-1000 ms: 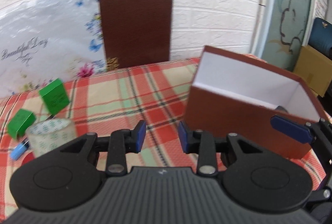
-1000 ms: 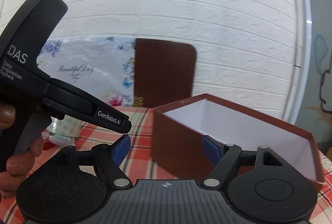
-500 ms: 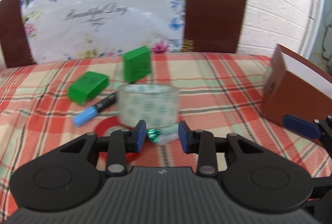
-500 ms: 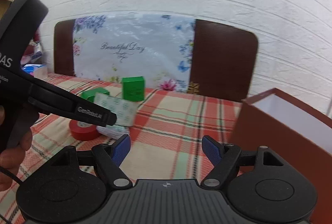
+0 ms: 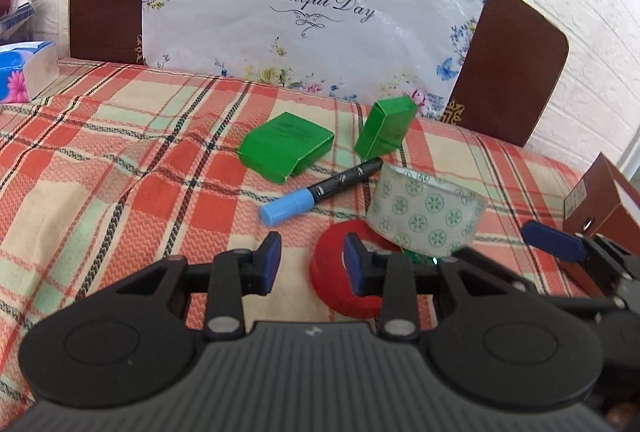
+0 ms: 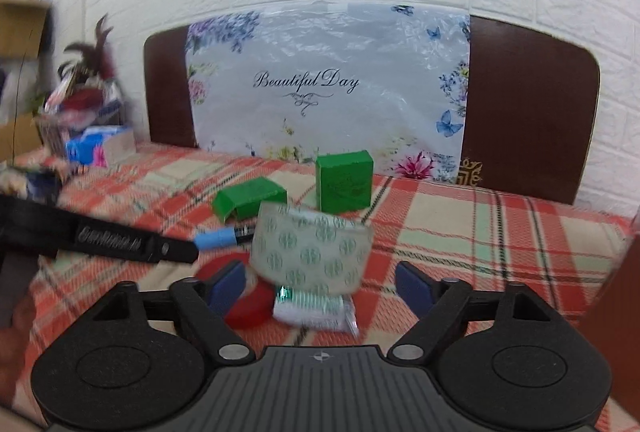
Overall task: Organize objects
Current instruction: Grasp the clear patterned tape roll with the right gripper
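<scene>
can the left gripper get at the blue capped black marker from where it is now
Probably yes. The left gripper is open and empty, and the black marker with the blue cap lies just ahead on the plaid tablecloth, nothing between them. The red tape ring sits off to the right.

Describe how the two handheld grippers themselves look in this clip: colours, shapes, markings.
Both are matte black plastic. The left gripper and right gripper each have blue finger pads, angular linkage arms with silver pivot pins, two round discs and a ribbed grey centre panel. The left one's side arm carries white lettering, blurred here.
</scene>
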The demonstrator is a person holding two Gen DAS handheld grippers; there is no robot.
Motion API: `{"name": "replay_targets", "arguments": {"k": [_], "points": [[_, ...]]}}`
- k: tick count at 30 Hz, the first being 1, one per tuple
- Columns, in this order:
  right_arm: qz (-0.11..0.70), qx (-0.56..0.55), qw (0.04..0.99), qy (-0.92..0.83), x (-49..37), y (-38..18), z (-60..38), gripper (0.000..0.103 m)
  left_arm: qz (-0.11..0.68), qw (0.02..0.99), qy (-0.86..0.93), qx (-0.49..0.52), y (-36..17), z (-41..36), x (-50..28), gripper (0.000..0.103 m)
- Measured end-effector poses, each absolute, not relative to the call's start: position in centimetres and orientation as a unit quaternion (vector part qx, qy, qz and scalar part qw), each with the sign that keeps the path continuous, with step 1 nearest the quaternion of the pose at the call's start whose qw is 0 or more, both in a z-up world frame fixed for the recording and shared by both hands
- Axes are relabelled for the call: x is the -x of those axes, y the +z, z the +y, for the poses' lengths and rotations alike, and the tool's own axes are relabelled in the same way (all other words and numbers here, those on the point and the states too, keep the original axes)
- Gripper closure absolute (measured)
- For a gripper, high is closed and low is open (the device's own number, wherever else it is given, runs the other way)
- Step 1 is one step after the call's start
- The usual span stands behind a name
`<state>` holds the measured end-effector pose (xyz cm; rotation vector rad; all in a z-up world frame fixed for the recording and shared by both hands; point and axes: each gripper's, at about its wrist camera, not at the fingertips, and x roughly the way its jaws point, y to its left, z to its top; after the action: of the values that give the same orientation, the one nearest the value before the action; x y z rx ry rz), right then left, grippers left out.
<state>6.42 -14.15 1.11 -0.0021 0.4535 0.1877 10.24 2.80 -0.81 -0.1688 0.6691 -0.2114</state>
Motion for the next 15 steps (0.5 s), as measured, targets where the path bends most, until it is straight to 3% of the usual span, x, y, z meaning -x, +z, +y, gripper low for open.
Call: {"name": "replay_targets", "arguments": {"k": [6,9,15], "points": [[0.286,-0.073,0.949,0.114,-12.2,-0.3,-14.2,0.009,0.329,0.93,-0.124,0.108,-0.3,3.3,-12.0,0.067],[0.3,-0.08,0.939,0.145,-12.6,-1.3,-14.3,0.016,0.331,0.925,-0.139,0.127,0.1,3.3,-12.8,0.055],[0.202,0.013,0.968,0.148,-7.2,0.9,-13.2,0.016,0.315,0.923,-0.157,0.157,1.3,3.7,-12.0,0.054]]}}
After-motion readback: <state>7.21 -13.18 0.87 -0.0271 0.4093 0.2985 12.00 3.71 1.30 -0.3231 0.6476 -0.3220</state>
